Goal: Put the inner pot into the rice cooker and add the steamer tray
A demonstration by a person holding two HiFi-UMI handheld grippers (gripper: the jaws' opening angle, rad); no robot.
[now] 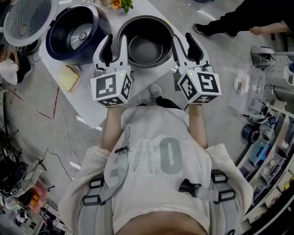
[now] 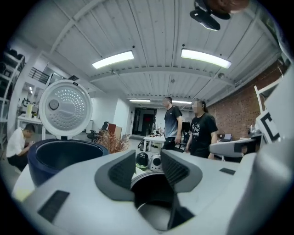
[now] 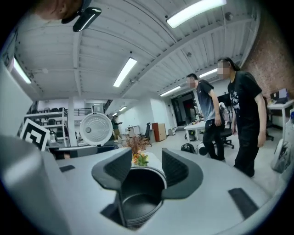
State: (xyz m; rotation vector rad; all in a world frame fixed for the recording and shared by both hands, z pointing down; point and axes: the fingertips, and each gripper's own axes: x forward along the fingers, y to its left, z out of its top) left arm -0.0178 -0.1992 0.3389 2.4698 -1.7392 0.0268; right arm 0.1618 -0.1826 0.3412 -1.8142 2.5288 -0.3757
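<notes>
The dark inner pot (image 1: 146, 48) stands on the white table (image 1: 87, 108), to the right of the dark blue rice cooker (image 1: 73, 30), whose round lid (image 1: 28, 19) is swung up. My left gripper (image 1: 115, 42) is at the pot's left rim and my right gripper (image 1: 184, 41) at its right rim. In the left gripper view the jaws of the left gripper (image 2: 148, 165) stand apart, with the pot (image 2: 154, 195) showing in the gap. The right gripper (image 3: 147, 167) is likewise spread over the pot (image 3: 138, 197). Neither gripper's pads press on the rim. No steamer tray is visible.
A yellow sponge-like block (image 1: 68, 78) lies on the table in front of the cooker. Orange flowers (image 1: 120, 3) stand at the table's far end. Two people (image 2: 172, 121) stand beyond the table. Cluttered shelves (image 1: 271, 151) line the right side.
</notes>
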